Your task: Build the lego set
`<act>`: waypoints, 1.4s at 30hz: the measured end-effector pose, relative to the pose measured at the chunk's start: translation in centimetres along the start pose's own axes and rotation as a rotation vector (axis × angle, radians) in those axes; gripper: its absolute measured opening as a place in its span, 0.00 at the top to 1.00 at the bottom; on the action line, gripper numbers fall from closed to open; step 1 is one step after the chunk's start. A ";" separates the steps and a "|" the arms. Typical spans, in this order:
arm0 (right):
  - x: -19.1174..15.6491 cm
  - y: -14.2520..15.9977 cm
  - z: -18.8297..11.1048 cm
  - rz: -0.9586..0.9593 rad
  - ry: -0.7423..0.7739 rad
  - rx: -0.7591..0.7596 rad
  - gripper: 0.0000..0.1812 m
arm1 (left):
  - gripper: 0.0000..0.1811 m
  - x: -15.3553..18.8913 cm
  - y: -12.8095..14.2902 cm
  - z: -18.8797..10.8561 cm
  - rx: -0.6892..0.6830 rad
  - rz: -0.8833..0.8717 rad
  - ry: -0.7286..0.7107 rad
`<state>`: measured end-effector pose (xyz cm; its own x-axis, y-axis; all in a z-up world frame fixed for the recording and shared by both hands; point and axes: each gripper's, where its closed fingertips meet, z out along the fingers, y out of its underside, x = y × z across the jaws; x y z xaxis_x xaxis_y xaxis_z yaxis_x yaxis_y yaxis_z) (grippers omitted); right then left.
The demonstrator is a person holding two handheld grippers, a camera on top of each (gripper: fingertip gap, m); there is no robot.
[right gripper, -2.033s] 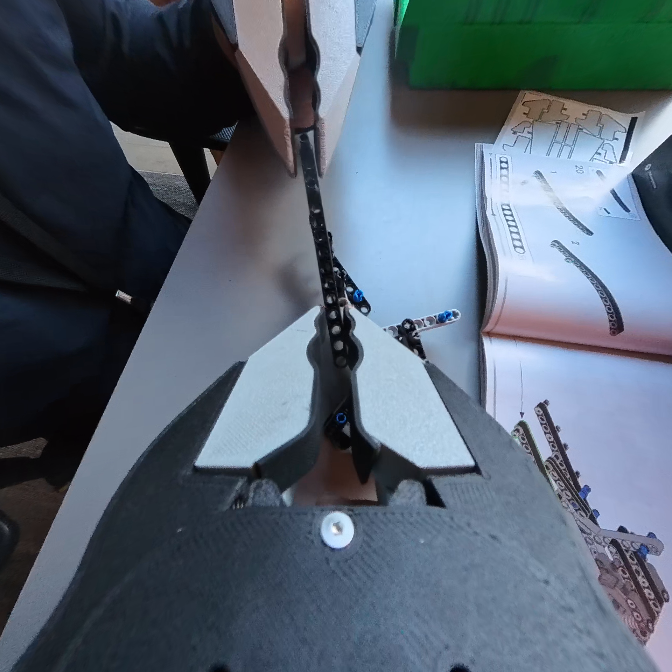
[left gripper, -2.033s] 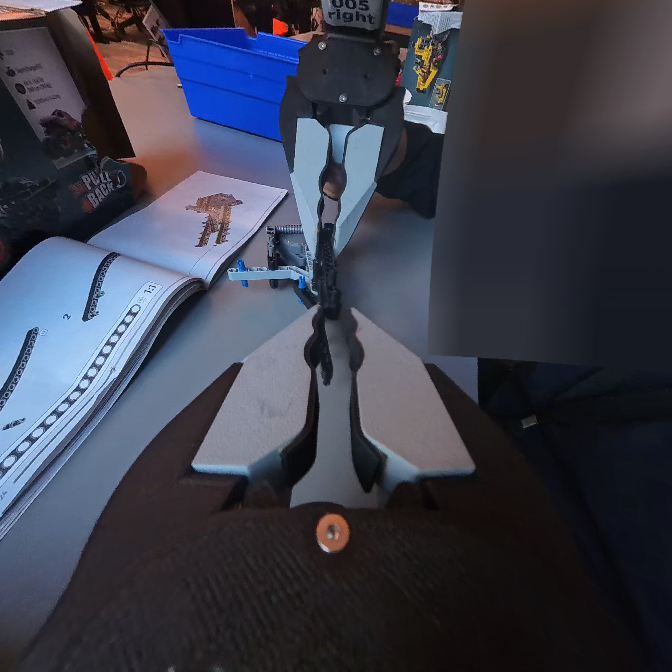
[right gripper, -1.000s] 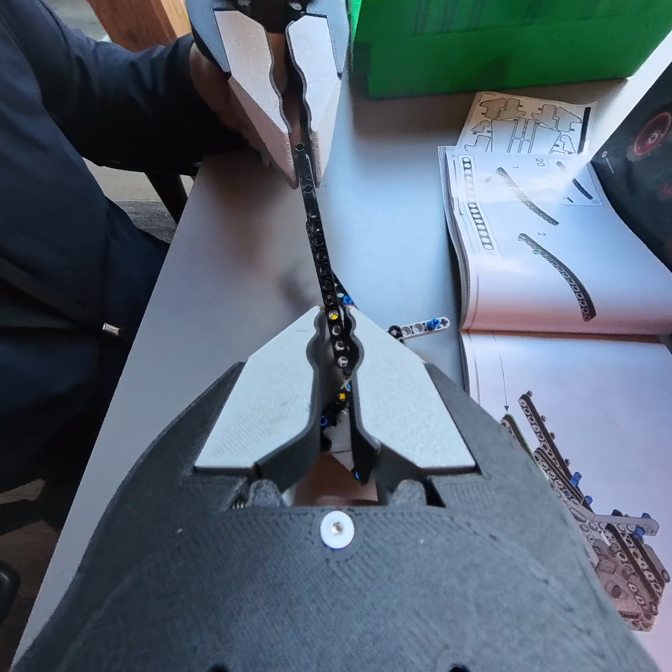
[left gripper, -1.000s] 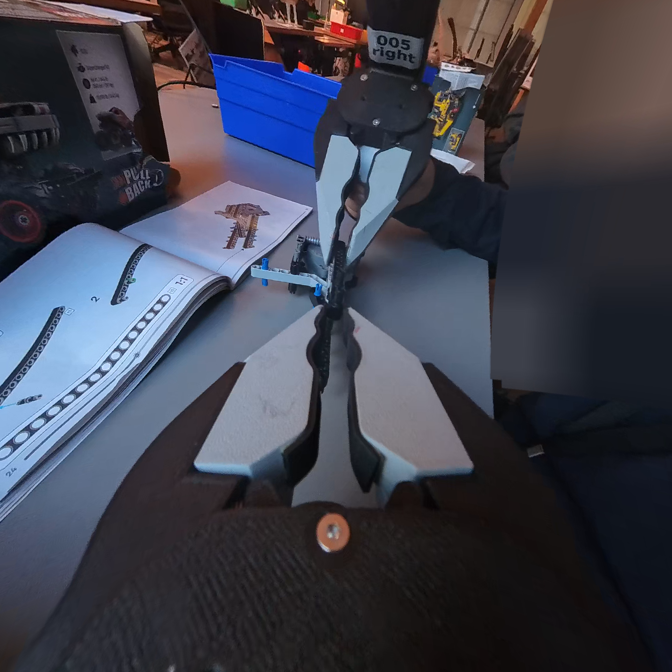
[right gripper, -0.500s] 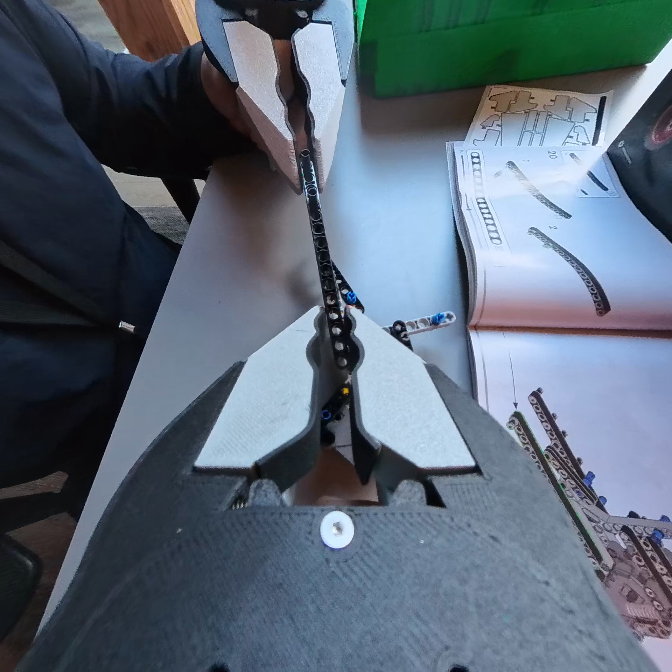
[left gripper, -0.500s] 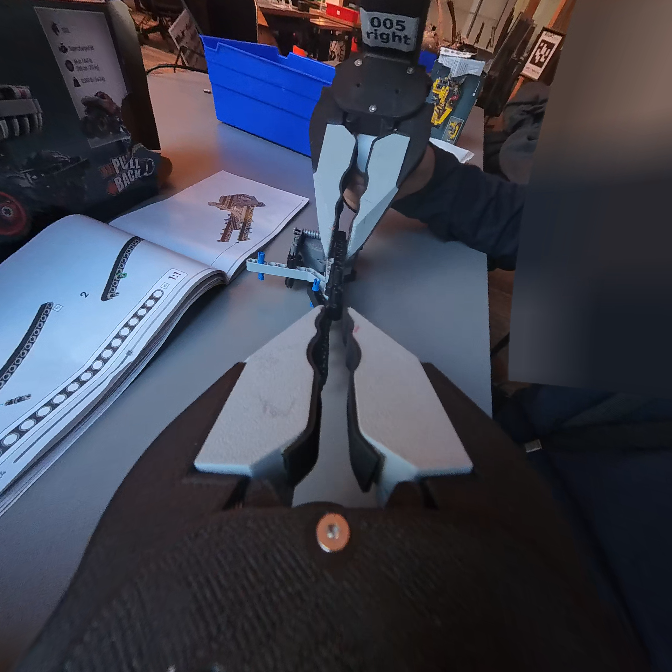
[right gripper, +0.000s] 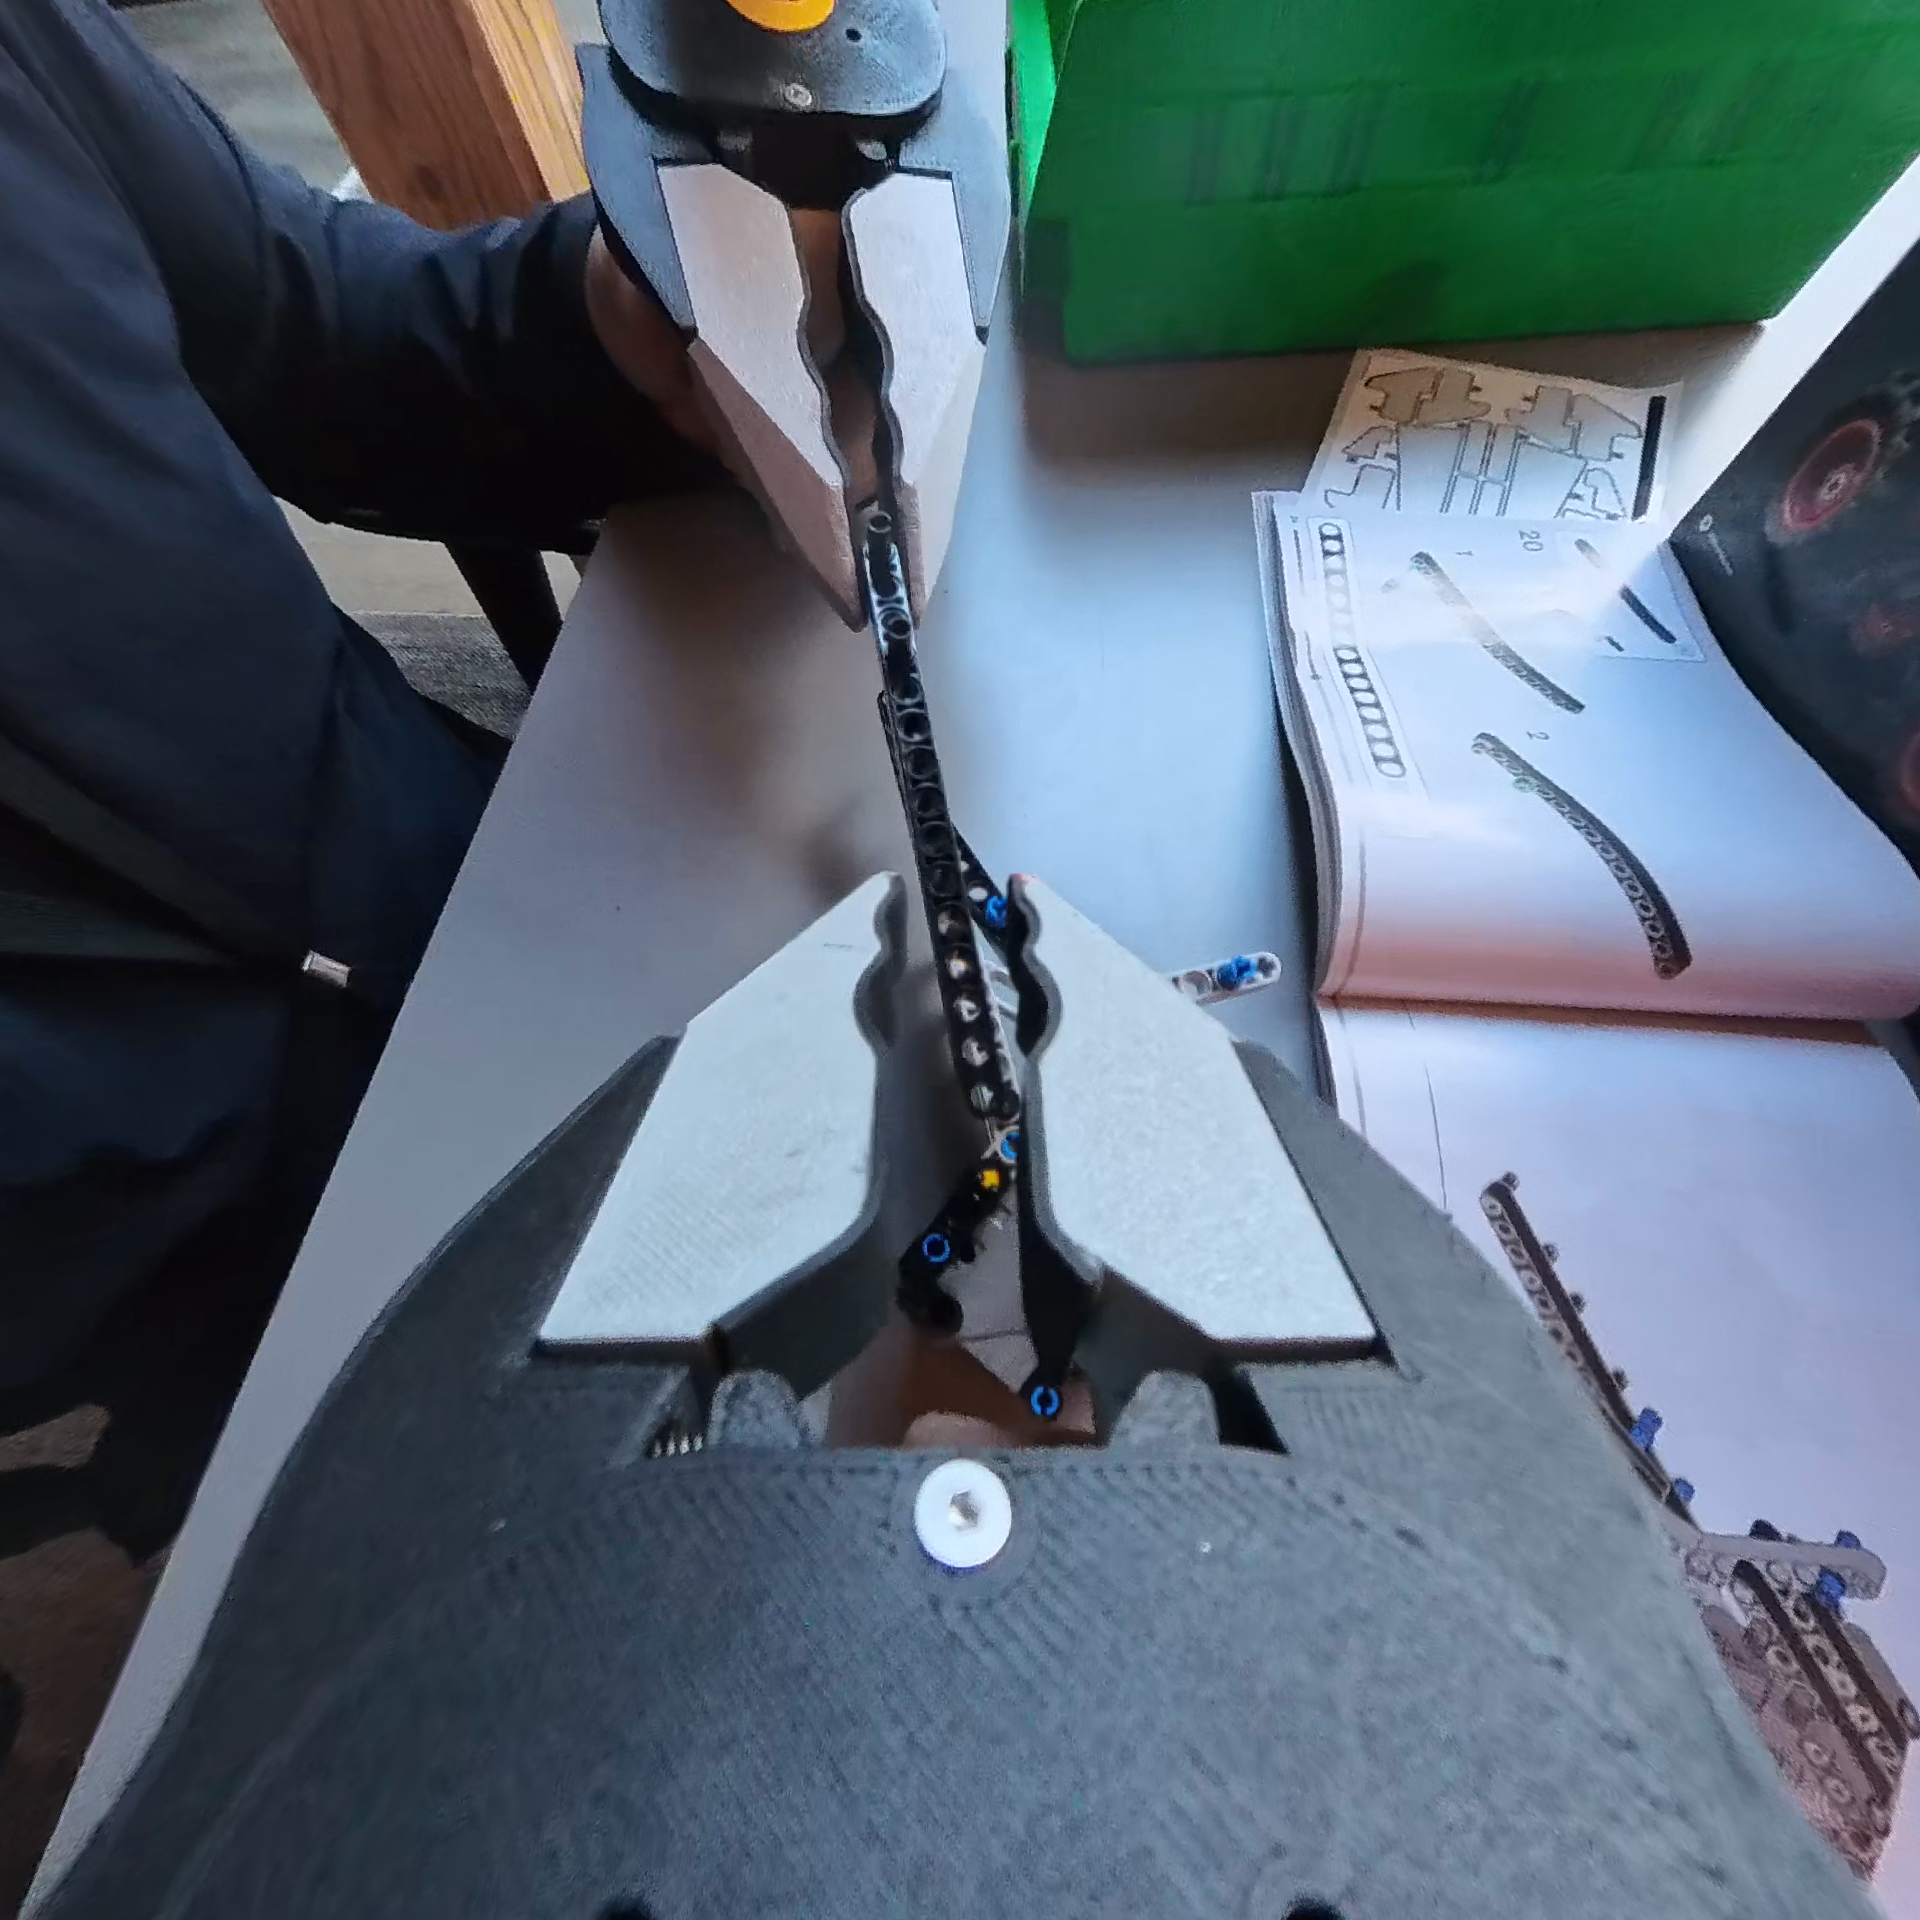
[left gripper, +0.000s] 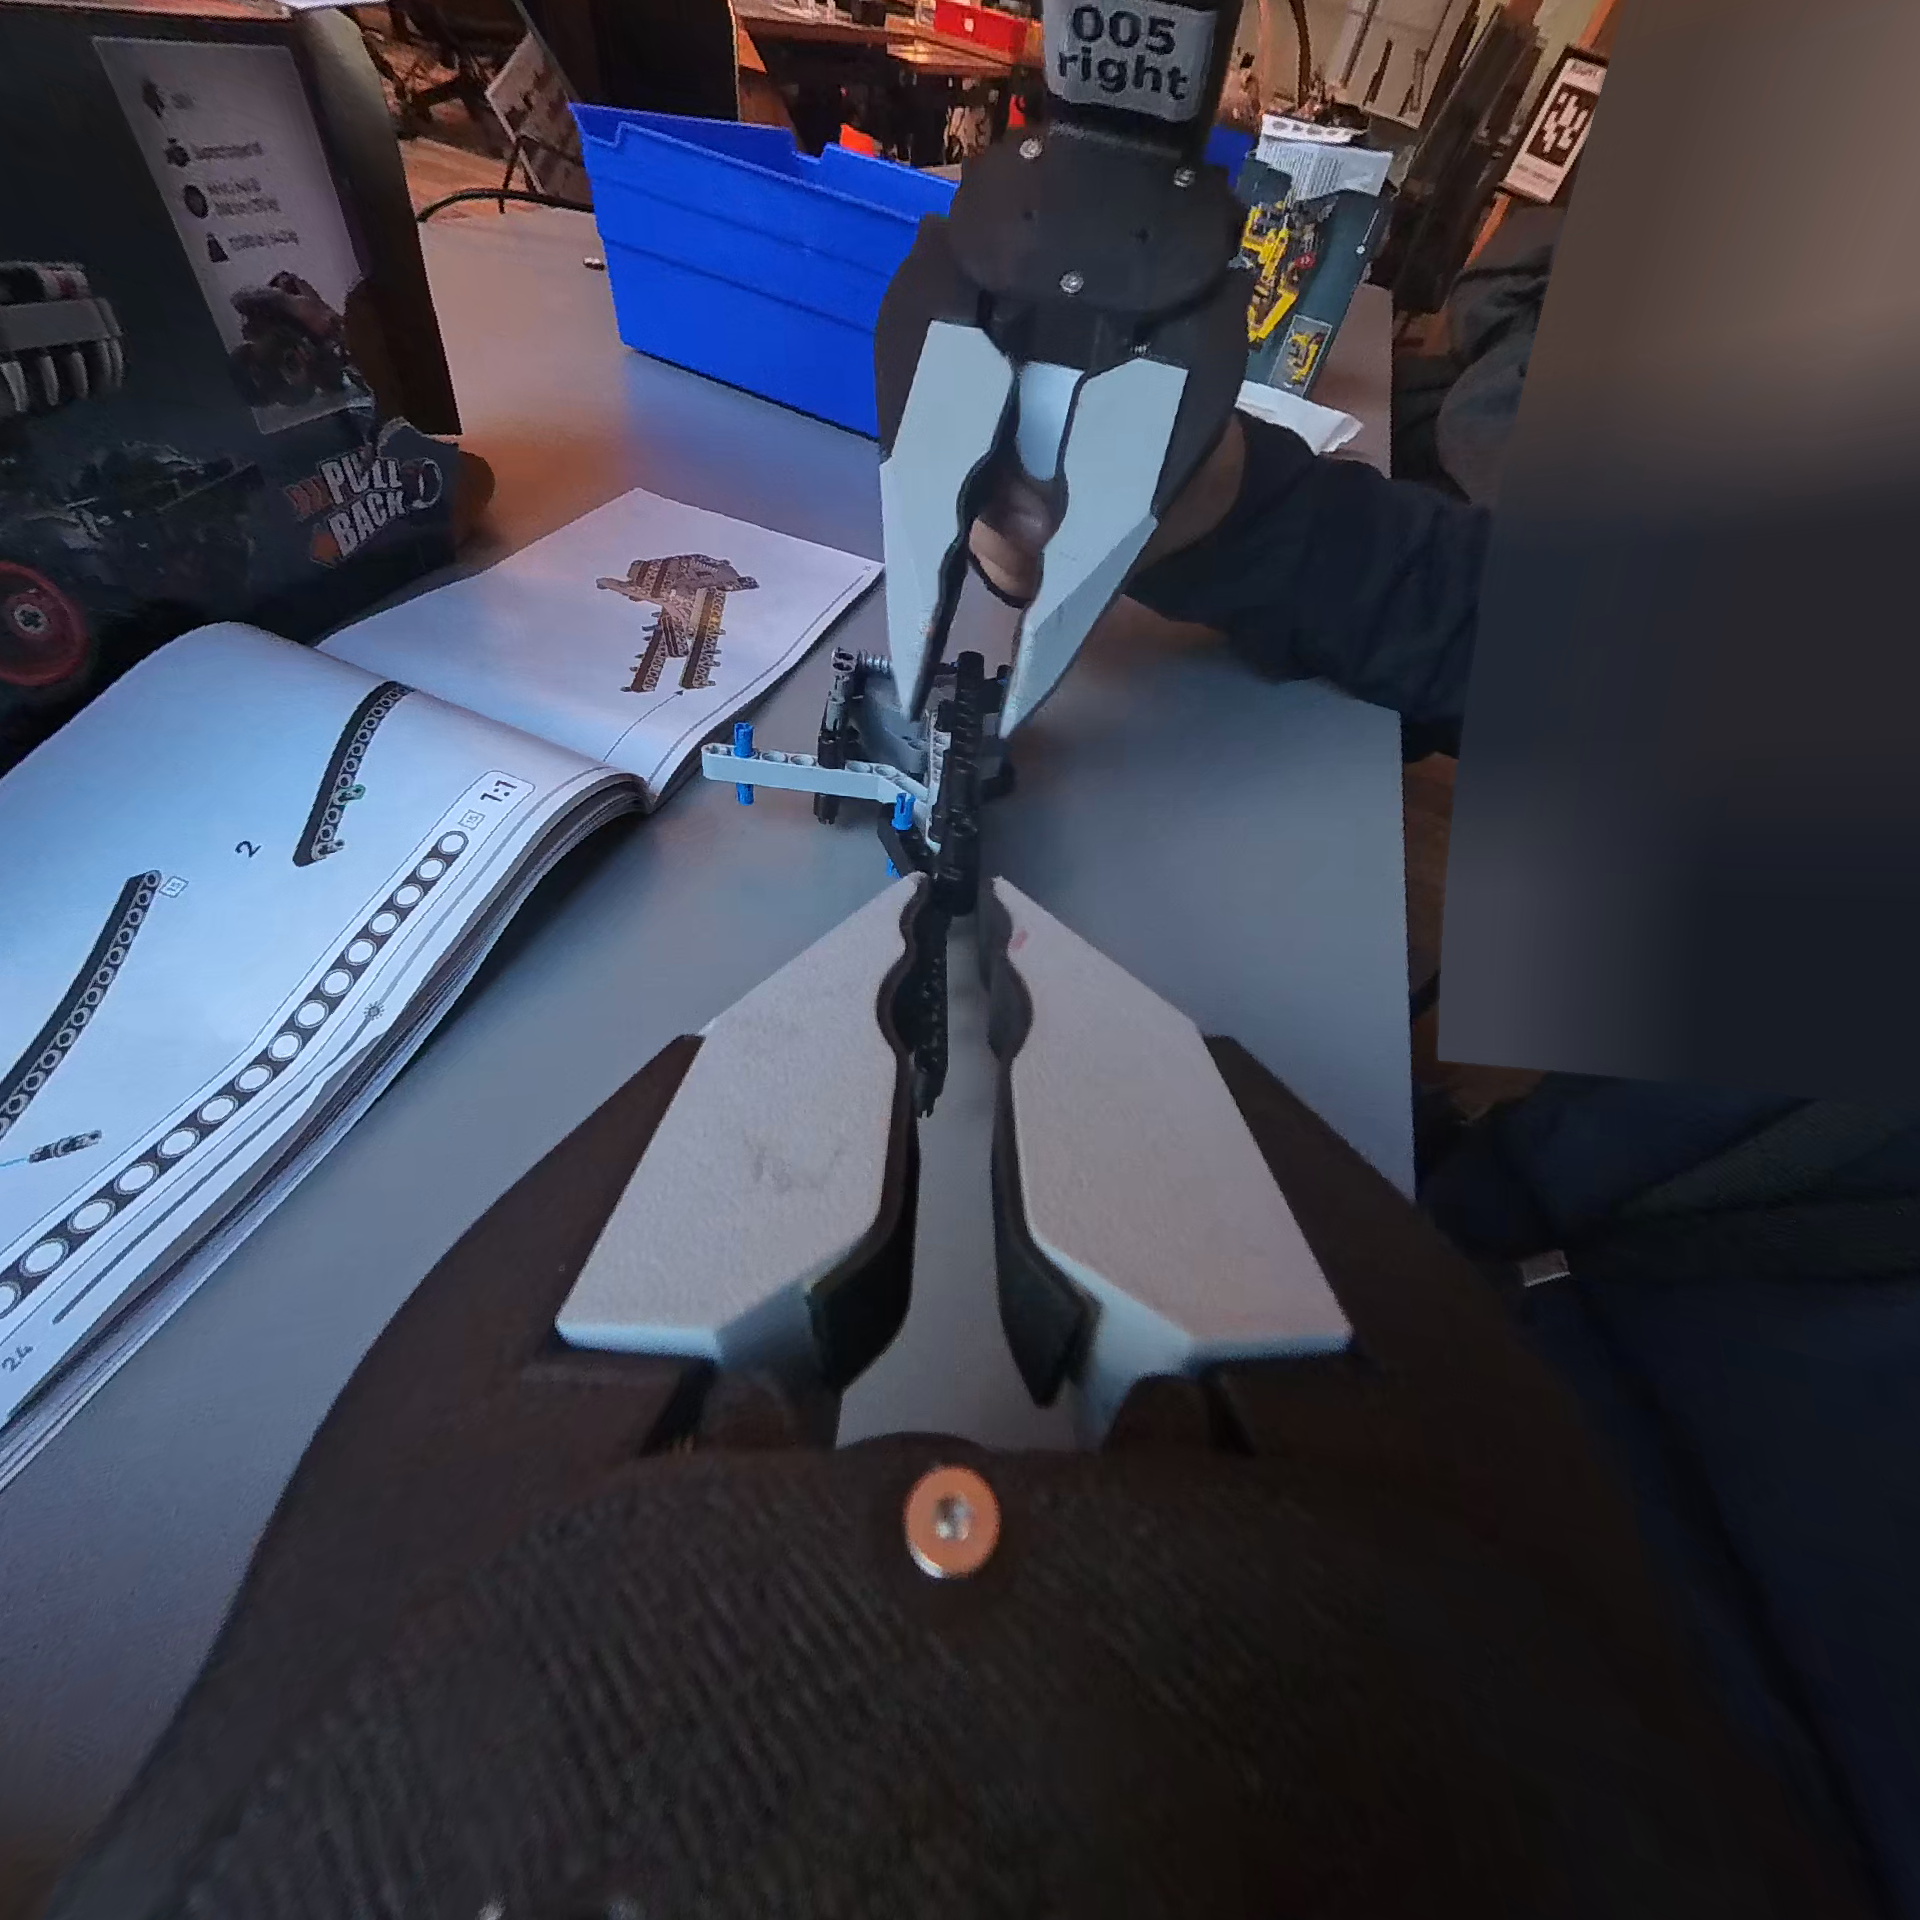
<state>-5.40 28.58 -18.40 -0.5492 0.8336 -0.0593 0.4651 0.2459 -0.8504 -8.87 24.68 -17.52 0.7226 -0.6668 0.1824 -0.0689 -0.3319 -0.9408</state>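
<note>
A long black Technic beam (right gripper: 914, 748) runs between the two grippers above the grey table (right gripper: 1091, 675). My left gripper (left gripper: 954, 894) is shut on one end of it; in the right wrist view (right gripper: 875, 608) it shows across from me, clamping that end. My right gripper (right gripper: 958, 883) is open, its jaws spread around the beam's other end, the beam lying against one finger. Under it sits the small black and grey lego assembly (left gripper: 883, 743) with a light grey beam (left gripper: 790, 774) and blue pins. In the left wrist view the right gripper (left gripper: 964, 717) hangs open over the assembly.
An open instruction booklet (left gripper: 312, 831) lies beside the assembly, also in the right wrist view (right gripper: 1558, 779). A blue bin (left gripper: 748, 270) and the set's dark box (left gripper: 208, 364) stand behind it. A green bin (right gripper: 1455, 156) stands at the far end. A person sits at the table edge (right gripper: 436, 935). My hands' fingertips stand some 6 centimetres from each other.
My right gripper has opened and let go of the black beam. My left gripper still holds the beam's end, and both grippers have stayed roughly in place.
</note>
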 end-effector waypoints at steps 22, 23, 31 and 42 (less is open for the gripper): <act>-0.1 -0.1 0.1 -0.023 -0.007 -0.005 0.97 | 0.96 0.4 -0.6 0.1 0.038 -0.001 0.025; -0.1 -0.1 0.0 -0.023 -0.006 -0.003 0.96 | 0.97 0.4 -0.5 0.1 0.035 -0.001 0.025; -0.6 0.1 0.2 -0.029 -0.023 -0.018 0.97 | 0.90 0.1 -0.8 0.0 0.054 -0.016 0.013; -0.2 -0.1 0.1 -0.023 0.004 -0.015 0.97 | 0.97 0.2 -0.5 0.0 0.033 0.024 0.003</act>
<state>-5.41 28.33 -18.36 -0.5570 0.8297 -0.0376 0.4627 0.2725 -0.8436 -8.63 24.72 -17.00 0.7186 -0.6767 0.1604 -0.0637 -0.2937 -0.9538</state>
